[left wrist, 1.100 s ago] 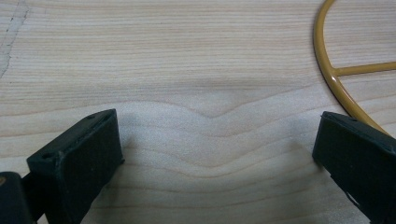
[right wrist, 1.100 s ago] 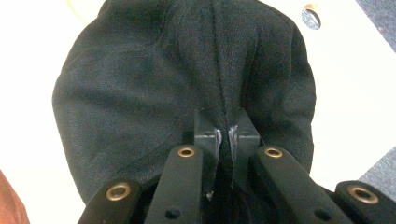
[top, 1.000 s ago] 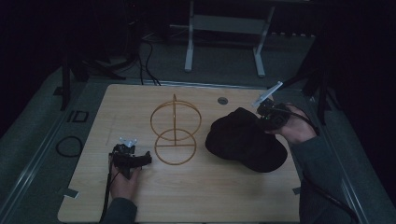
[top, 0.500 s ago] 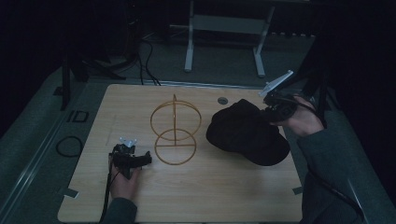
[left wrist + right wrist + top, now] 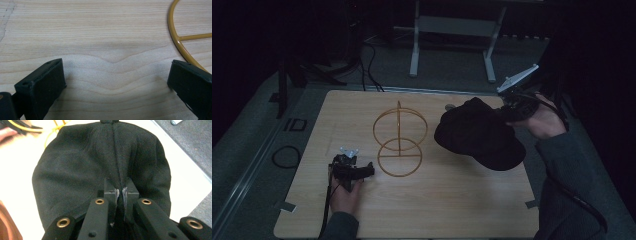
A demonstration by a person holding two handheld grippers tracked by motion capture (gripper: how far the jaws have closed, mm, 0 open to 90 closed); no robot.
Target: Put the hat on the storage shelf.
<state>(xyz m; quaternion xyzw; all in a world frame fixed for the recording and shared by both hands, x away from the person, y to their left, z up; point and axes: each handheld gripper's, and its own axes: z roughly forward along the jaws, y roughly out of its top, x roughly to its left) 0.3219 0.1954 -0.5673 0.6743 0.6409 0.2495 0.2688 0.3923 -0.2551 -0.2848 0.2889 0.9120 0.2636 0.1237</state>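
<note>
A black cap [image 5: 479, 134] hangs above the right side of the wooden table [image 5: 437, 210], pinched by its fabric in my right gripper [image 5: 508, 114]. In the right gripper view the jaws are shut on a fold of the cap [image 5: 100, 162] at my right gripper [image 5: 120, 192]. A yellow wire stand [image 5: 399, 142] made of rings stands at the table's middle. My left gripper [image 5: 364, 171] rests on the table just left of the stand's base ring. Its jaws stand wide open over bare wood, and the stand's ring [image 5: 178, 42] curves past the right jaw.
A white metal frame [image 5: 452, 30] stands on the floor beyond the table. Dark cables [image 5: 367, 55] lie on the floor at the back left. A small round grey object [image 5: 450, 106] sits near the table's far edge behind the cap.
My right gripper has lifted the cap higher and drawn it a little to the right. The left gripper has stayed where it was.
</note>
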